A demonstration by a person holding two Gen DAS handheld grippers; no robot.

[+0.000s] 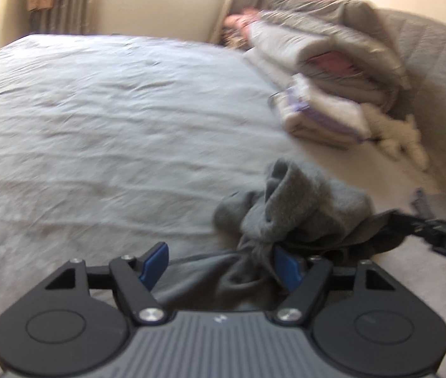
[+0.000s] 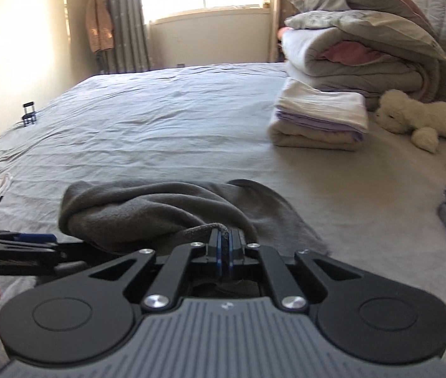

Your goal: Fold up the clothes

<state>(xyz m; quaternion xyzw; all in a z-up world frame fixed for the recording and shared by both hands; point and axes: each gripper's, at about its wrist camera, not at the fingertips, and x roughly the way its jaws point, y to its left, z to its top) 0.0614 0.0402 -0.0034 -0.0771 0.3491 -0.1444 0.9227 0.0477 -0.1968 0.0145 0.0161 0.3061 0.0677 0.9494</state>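
Your right tongs (image 2: 225,245) are clamped tight on an edge of the grey fleece garment (image 2: 160,211), a sliver of fabric pinched between the blue pads (image 2: 221,253). The garment lies bunched on the near part of the bed (image 2: 160,119), just ahead of both tools. Your left tongs (image 1: 223,267) stand wide apart, with rumpled grey cloth lying between the fingers and brushing the right-hand pad (image 1: 287,267); the other pad is clear of it, so nothing is gripped there. In the left wrist view the right tool reaches in from the right edge onto the cloth. Farther up the bed, well apart from the garment, sits a folded stack of white and lilac linens (image 2: 320,119), a rolled duvet pile (image 2: 364,47) behind it and a white plush toy (image 2: 424,119) beside the stack.
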